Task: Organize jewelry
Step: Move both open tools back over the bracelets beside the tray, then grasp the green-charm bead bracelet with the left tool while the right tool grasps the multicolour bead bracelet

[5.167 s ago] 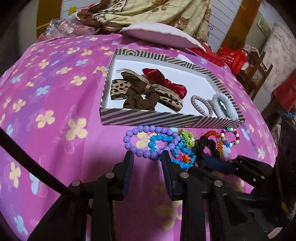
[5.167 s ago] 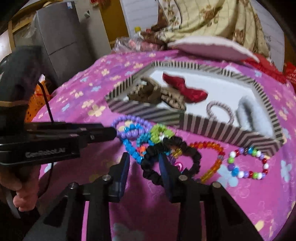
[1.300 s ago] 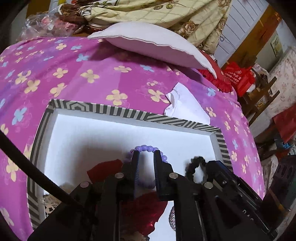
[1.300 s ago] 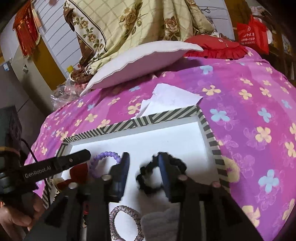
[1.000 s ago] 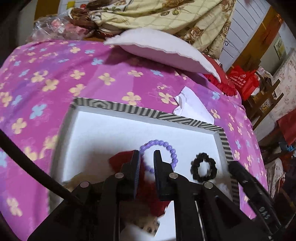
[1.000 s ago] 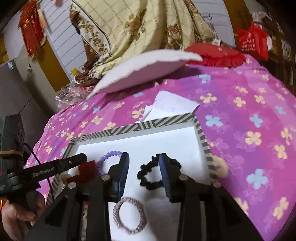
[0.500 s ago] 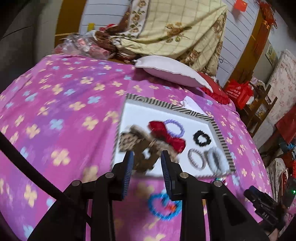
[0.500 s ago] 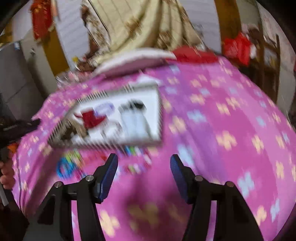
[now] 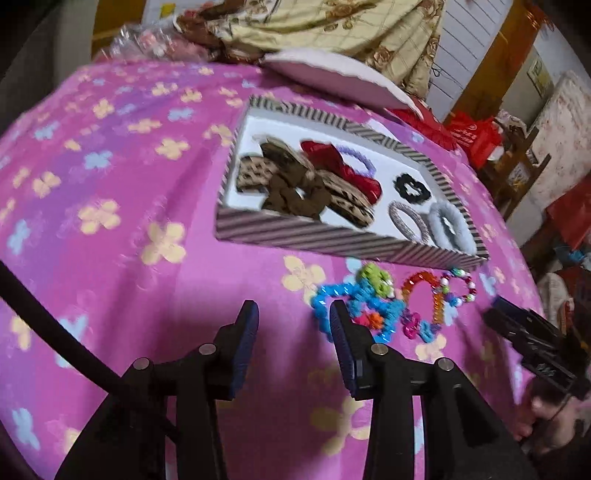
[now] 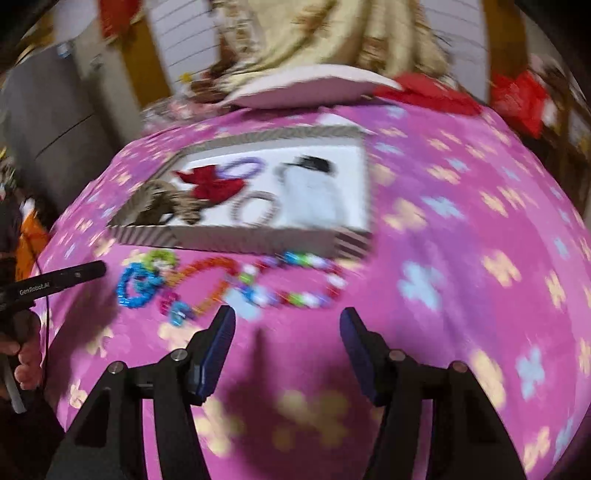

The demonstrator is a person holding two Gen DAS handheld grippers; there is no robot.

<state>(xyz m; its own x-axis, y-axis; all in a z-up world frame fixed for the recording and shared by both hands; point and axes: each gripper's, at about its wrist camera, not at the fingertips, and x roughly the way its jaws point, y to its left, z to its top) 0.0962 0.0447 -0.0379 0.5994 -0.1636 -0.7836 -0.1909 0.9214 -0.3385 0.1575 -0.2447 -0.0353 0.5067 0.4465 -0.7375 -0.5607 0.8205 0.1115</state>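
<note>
A striped box (image 9: 332, 240) (image 10: 236, 236) on the pink flowered cloth holds a purple bead bracelet (image 9: 360, 160) (image 10: 242, 168), a black scrunchie (image 9: 410, 187), a red bow (image 9: 340, 166), leopard and brown scrunchies (image 9: 295, 184), a sparkly ring (image 9: 406, 221) and a grey fluffy tie (image 9: 450, 229). In front of the box lie a blue bracelet (image 9: 358, 302) (image 10: 136, 286), an orange bead bracelet (image 9: 424, 288) (image 10: 210, 275) and a multicolour bead bracelet (image 9: 458, 286) (image 10: 299, 277). My left gripper (image 9: 293, 317) is open and empty, just left of the blue bracelet. My right gripper (image 10: 288, 325) is wide open and empty, just before the multicolour bracelet.
A white pillow (image 9: 332, 79) (image 10: 306, 85) and a beige floral blanket (image 9: 314, 26) lie behind the box. A red cushion (image 10: 424, 92) sits at the back right. The right gripper shows at the right edge of the left wrist view (image 9: 535, 343).
The purple bracelet and black scrunchie were carried into the box and let go. Both grippers have pulled back to the loose bracelets in front of the box, and their jaws have opened wider.
</note>
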